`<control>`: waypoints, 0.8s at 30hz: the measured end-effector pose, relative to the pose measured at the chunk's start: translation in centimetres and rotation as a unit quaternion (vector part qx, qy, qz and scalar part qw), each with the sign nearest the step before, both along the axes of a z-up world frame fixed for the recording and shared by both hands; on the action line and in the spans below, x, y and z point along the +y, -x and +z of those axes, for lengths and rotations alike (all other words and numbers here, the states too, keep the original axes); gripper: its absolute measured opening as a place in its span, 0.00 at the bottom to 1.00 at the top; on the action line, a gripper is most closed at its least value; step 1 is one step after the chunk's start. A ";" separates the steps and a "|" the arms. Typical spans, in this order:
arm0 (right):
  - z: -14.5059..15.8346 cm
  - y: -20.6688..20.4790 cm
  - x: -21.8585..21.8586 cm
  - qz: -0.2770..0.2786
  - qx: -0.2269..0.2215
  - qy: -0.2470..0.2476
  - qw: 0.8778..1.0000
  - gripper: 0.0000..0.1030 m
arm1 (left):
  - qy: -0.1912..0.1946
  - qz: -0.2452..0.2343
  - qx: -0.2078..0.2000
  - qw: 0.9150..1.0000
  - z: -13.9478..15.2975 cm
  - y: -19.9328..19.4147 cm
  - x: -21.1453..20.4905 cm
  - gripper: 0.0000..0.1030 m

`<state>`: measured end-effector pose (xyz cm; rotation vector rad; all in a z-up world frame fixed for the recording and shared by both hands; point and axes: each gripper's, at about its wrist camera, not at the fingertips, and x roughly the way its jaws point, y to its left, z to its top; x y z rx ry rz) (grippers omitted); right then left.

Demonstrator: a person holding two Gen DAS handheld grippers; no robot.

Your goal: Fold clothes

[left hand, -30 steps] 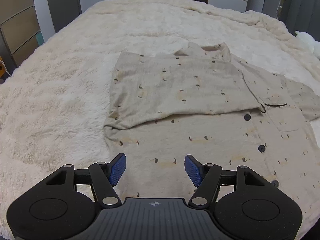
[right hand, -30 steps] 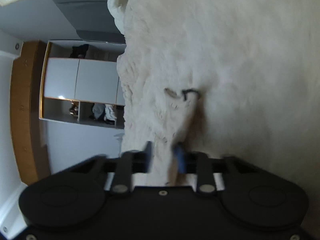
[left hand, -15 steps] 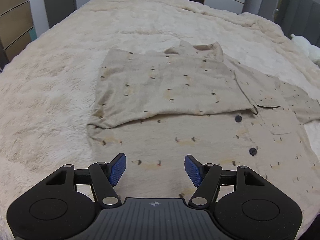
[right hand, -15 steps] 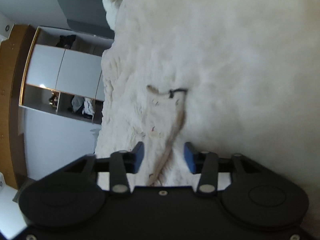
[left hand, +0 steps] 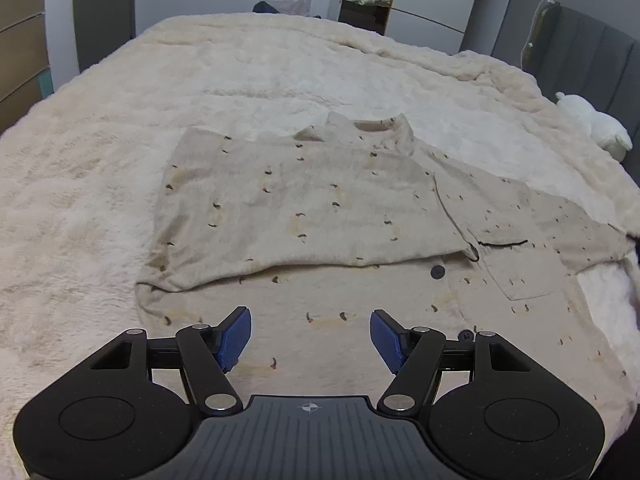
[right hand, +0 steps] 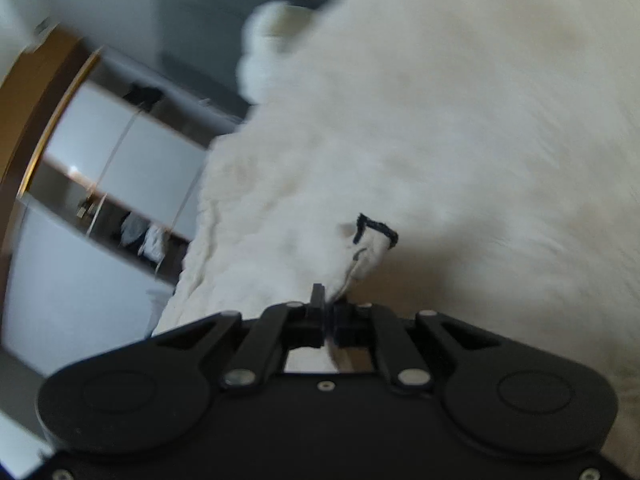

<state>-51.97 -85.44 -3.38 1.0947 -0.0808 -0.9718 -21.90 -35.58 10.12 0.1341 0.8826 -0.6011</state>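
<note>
Bedroom wardrobes and a grey headboard frame a wide bed (left hand: 120, 208) under a cream, deep-pile blanket, where a beige button-front shirt (left hand: 304, 208) lies spread near the middle, one side already folded across its front so the panel covers part of the button placket. Your left gripper (left hand: 310, 334) hovers over the shirt's near hem with its blue-padded fingers set wide and nothing between them. Your right gripper (right hand: 329, 312), seen in a blurred, tilted view, has its fingers drawn nearly together on a pale strip of fabric; a dark-stitched cloth end (right hand: 374, 236) rises just beyond the tips, most likely the shirt's unfolded sleeve, though the blur leaves that uncertain.

Expect the shirt to behave as light, limp cloth: it should drape and sag from any single pinch and crease wherever it is dropped. The plush blanket will probably drag on it rather than let it slide, so lifting clear looks safer than pulling across. Good holds, by this view, are doubled edges: the hem corner just ahead of your left fingers, the sleeve cuff, or a shoulder seam. Avoid pinching over the buttons (left hand: 438, 271).
</note>
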 end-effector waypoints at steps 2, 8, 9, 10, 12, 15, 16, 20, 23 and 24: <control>3.3 -2.1 2.0 0.023 0.036 0.050 0.998 0.02 | 0.002 -0.003 0.003 1.000 -0.4 -0.3 -0.1 0.60; 10.8 -9.8 9.8 0.115 0.149 0.187 0.964 0.02 | 0.036 -0.022 0.007 0.999 -1.4 -0.7 -0.1 0.60; 11.8 -11.3 11.5 0.134 0.170 0.209 0.954 0.02 | 0.042 -0.023 0.009 0.999 -1.6 -0.7 0.0 0.60; 12.8 -12.8 13.3 0.155 0.190 0.231 0.942 0.02 | 0.046 -0.024 0.011 0.999 -1.8 -0.7 0.0 0.60; 14.2 -16.2 17.3 0.201 0.227 0.273 0.913 0.02 | 0.049 -0.029 0.014 0.998 -2.1 -0.7 0.0 0.60; 15.5 -20.7 23.7 0.269 0.278 0.332 0.860 0.02 | 0.059 -0.030 0.019 0.998 -2.5 -0.8 0.2 0.60; 15.0 -23.0 26.9 0.304 0.304 0.360 0.828 0.02 | 0.062 -0.029 0.021 0.997 -2.5 -0.8 0.2 0.60; 9.4 -29.6 36.9 0.426 0.389 0.400 0.712 0.07 | 0.075 -0.027 0.026 0.996 -2.8 -1.3 -0.3 0.61; 3.3 -32.1 41.0 0.500 0.459 0.372 0.633 0.11 | 0.077 -0.038 0.028 0.996 -2.7 -2.1 -1.5 0.61; 2.4 -32.0 41.4 0.506 0.470 0.368 0.623 0.11 | 0.078 -0.044 0.028 0.996 -2.6 -2.4 -2.0 0.60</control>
